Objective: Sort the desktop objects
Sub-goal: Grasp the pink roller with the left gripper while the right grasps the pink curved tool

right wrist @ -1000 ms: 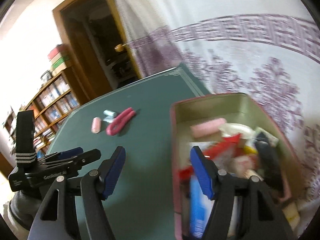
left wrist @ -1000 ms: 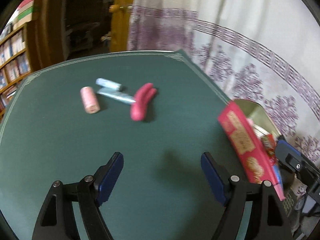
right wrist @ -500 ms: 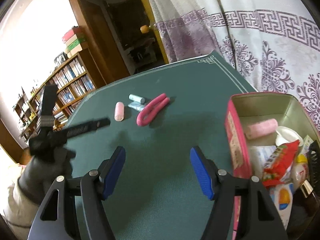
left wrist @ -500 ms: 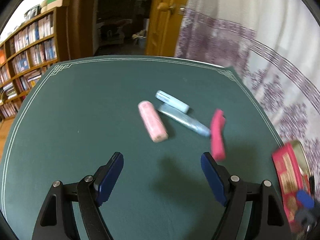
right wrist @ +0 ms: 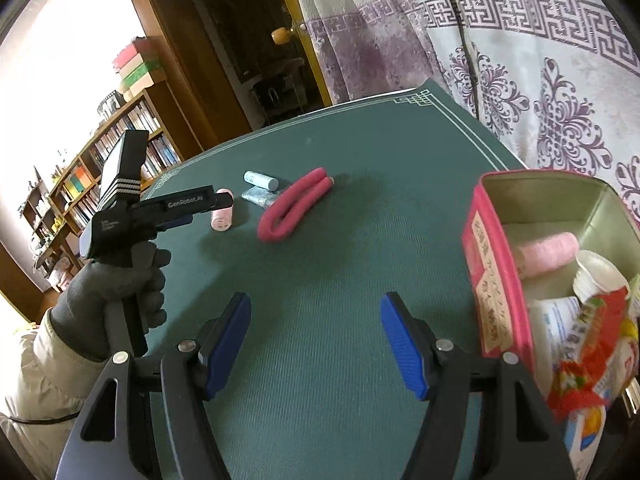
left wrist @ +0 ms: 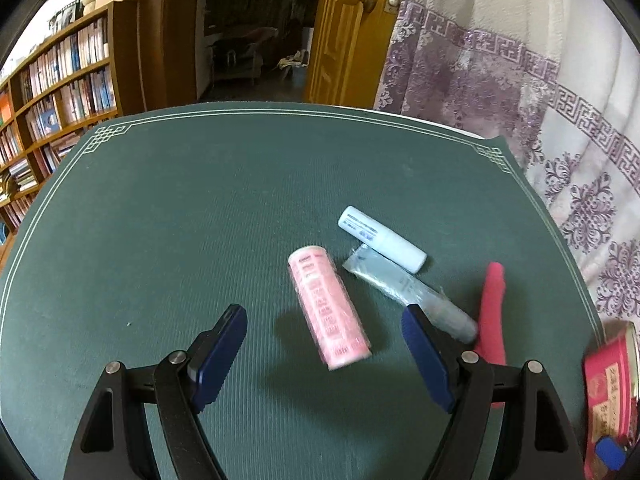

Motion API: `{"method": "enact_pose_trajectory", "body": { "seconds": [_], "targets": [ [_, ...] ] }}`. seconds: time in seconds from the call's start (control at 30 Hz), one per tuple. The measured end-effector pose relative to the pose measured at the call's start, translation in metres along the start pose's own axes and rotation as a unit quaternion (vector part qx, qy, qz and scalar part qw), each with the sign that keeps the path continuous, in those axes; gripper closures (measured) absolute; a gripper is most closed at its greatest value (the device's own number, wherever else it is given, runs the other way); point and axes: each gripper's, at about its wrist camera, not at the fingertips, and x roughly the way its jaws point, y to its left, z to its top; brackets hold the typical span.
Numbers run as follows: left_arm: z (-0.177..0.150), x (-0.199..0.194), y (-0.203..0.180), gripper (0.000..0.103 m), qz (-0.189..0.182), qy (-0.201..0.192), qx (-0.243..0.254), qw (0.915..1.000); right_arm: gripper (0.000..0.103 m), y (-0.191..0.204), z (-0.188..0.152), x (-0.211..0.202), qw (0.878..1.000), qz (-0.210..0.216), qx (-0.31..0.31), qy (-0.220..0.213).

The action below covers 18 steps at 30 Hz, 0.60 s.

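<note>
1. the red tin (left wrist: 608,396) is cut off by the right and lower edges of the left wrist view; only one printed wall shows.
2. the right finger of the left gripper (left wrist: 325,356) hides the near ends of the silver packet (left wrist: 408,284) and the pink foam tube (left wrist: 494,312).
3. print on the pink roll (left wrist: 328,308) is too blurred to read.
4. in the right wrist view the left gripper hides part of that roll.

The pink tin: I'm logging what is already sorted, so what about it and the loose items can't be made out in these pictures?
- Pink tin: right wrist view cuts it off at the right edge; the left wrist view shows only a corner.
- Its contents: piled up, lower ones hidden.
- Pink roll: print too blurred to read.
- Silver sachet: its near end is behind a left gripper finger.
</note>
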Motion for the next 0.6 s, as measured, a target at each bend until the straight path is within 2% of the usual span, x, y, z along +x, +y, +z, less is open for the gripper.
{"method": "enact_pose_trajectory", "body": {
  "seconds": [0.1, 0.2, 0.23, 0.27, 0.3, 0.6],
  "targets": [
    [0.005, 0.012, 0.000, 0.023, 0.004, 0.003, 0.002, 1.0000, 0.032, 0.001, 0.002, 0.008, 1.000, 0.001, -0.001, 0.005],
    [0.003, 0.021, 0.002, 0.049, 0.011, 0.010, 0.010, 0.9998, 0.032, 0.003, 0.004, 0.012, 1.000, 0.002, -0.004, 0.009],
    [0.002, 0.020, 0.001, 0.055, 0.014, -0.001, 0.018, 0.9997, 0.032, 0.004, 0.004, 0.014, 1.000, 0.001, -0.005, 0.011],
    [0.001, 0.019, 0.000, 0.059, 0.009, -0.001, 0.022, 0.9997, 0.032, 0.004, 0.005, 0.016, 1.000, 0.001, -0.005, 0.012],
    [0.000, 0.018, 0.000, 0.069, -0.003, -0.001, 0.024, 0.9997, 0.032, 0.005, 0.005, 0.018, 1.000, 0.000, -0.005, 0.013],
    [-0.021, -0.019, 0.018, 0.072, -0.003, -0.010, 0.040, 0.9991, 0.032, 0.019, 0.021, 0.038, 1.000, 0.003, -0.019, 0.017]
  ]
}}
